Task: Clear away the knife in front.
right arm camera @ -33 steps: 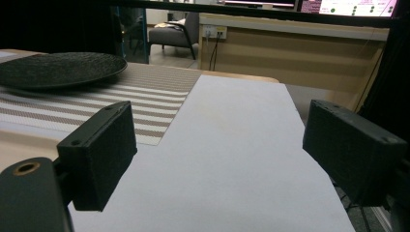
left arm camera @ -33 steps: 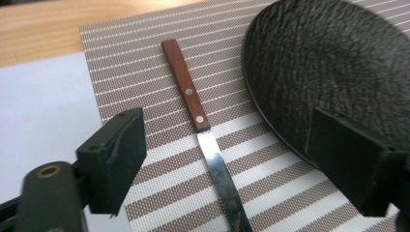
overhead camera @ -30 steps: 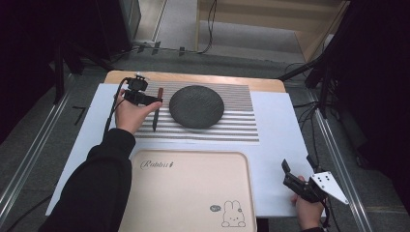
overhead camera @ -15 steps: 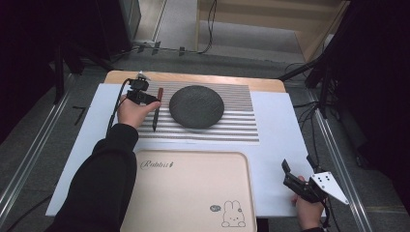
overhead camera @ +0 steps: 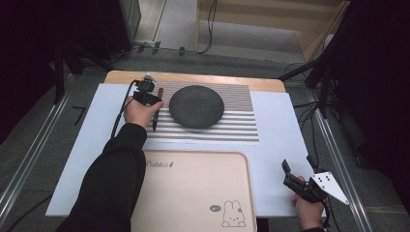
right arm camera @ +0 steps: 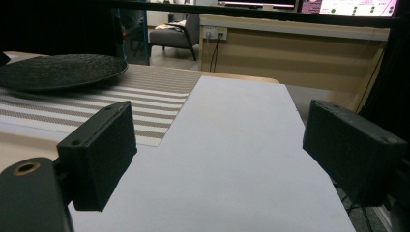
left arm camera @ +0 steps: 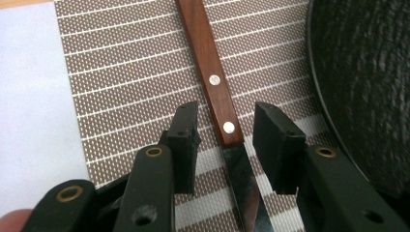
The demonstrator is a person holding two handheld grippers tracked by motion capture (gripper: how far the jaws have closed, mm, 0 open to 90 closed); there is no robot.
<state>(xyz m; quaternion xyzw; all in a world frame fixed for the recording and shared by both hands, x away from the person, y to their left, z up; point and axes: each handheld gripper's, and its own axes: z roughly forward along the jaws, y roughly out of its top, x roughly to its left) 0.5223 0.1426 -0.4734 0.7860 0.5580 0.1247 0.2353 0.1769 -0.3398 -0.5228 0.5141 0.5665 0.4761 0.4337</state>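
A knife with a red-brown riveted wooden handle (left arm camera: 211, 77) and a steel blade (left arm camera: 244, 188) lies on the brown striped placemat (overhead camera: 232, 128), just left of a round black plate (overhead camera: 196, 106). My left gripper (left arm camera: 226, 137) stands open over it, one jaw on each side of the spot where handle meets blade, neither pad touching. In the high view the left gripper (overhead camera: 152, 100) sits at the mat's left end, with the knife (overhead camera: 154, 121) pointing toward the person. My right gripper (overhead camera: 296, 178) rests open and empty at the front right, over the white sheet (right arm camera: 232, 145).
A beige tray (overhead camera: 193, 193) with a rabbit print lies at the front middle of the white sheet. The plate's rim (left arm camera: 338, 96) is close to the right jaw of the left gripper. Metal rails run along both sides of the table; cables lie on the floor behind it.
The left gripper has edged slightly right and settled over the knife. The right gripper, plate and tray have not moved.
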